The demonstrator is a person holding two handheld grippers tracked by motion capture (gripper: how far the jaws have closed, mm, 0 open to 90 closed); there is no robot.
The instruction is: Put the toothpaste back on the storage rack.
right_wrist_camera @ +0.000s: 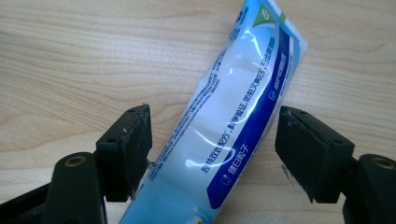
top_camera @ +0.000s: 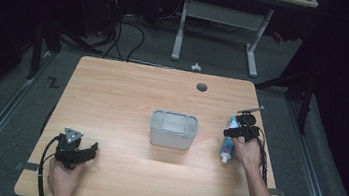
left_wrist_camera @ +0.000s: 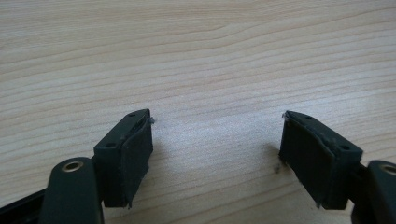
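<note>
Right gripper (top_camera: 237,130), right of centre in the high view: jaws released and spread wide, straddling the toothpaste tube (right_wrist_camera: 233,126) without pressing on it. The tube lies flat on the wooden surface (top_camera: 122,96), cap end toward the lower frame edge, well right of the grey container (top_camera: 173,129) at centre. Left gripper (left_wrist_camera: 215,154), lower left in the high view: jaws released, nothing between them, bare surface beneath.
</note>
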